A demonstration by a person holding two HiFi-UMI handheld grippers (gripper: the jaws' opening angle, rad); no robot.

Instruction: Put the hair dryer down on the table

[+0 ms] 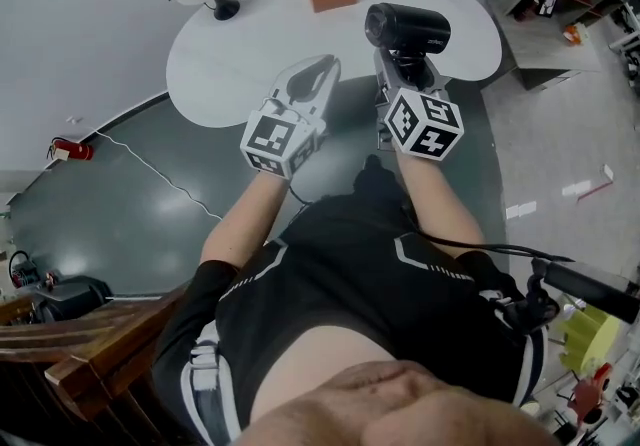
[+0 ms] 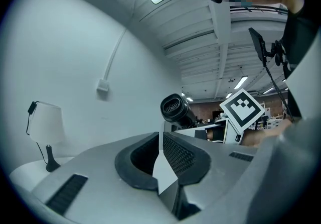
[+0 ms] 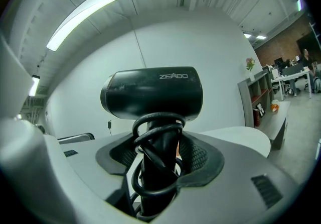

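We reach both arms level over the table's (image 1: 240, 54) near edge. Our right gripper (image 1: 398, 62) clamps the hair dryer (image 1: 408, 26); left gripper (image 1: 318, 69) seems closed.

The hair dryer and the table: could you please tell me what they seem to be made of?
The hair dryer looks like black plastic, satin: soft highlights on a smooth moulded barrel. The table has a white, smooth, matte top, perhaps laminate or painted board.
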